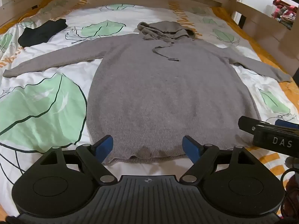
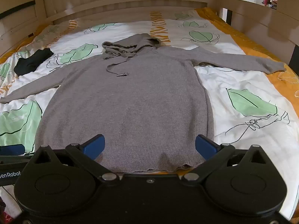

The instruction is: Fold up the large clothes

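A grey knitted hoodie (image 1: 168, 93) (image 2: 127, 108) lies flat and face up on the bed, hood at the far end, both sleeves spread out to the sides, drawstring on the chest. My left gripper (image 1: 148, 146) hovers over the hem's left half, open, nothing between its blue pads. My right gripper (image 2: 149, 145) hangs over the hem's right half, also open and empty. In the left wrist view the right gripper (image 1: 269, 130) shows at the right edge. The left gripper's blue pad (image 2: 11, 149) shows at the left edge of the right wrist view.
A folded black garment (image 1: 42, 32) (image 2: 32, 61) lies at the far left of the bed. The duvet (image 1: 43, 108) is white with green leaves and orange borders. A wooden headboard (image 2: 130, 3) and side rail (image 2: 261, 18) enclose the bed.
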The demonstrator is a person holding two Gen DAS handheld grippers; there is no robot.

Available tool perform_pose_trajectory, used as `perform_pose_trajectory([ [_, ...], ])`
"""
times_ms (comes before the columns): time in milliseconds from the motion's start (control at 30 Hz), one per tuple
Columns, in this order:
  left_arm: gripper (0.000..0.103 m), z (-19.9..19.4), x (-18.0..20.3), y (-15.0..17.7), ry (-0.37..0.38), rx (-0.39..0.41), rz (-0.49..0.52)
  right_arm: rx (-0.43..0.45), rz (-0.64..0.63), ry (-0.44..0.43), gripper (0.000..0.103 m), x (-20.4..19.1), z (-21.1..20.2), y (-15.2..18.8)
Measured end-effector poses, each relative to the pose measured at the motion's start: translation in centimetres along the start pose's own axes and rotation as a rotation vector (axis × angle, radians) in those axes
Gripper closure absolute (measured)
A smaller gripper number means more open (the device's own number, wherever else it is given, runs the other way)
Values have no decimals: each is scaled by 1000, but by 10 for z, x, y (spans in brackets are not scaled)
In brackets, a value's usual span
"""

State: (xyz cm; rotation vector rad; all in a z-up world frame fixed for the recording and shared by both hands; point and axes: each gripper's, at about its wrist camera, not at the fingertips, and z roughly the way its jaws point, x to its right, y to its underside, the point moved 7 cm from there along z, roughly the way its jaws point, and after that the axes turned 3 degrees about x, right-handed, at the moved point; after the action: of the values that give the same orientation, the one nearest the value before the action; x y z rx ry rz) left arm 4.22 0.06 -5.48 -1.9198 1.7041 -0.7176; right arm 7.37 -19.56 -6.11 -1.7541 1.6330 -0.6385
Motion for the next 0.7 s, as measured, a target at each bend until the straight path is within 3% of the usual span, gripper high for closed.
perform_pose_trajectory([
  [700,22,2,3,2,1,-11,2,-7,3,-1,1,-1,1,2],
])
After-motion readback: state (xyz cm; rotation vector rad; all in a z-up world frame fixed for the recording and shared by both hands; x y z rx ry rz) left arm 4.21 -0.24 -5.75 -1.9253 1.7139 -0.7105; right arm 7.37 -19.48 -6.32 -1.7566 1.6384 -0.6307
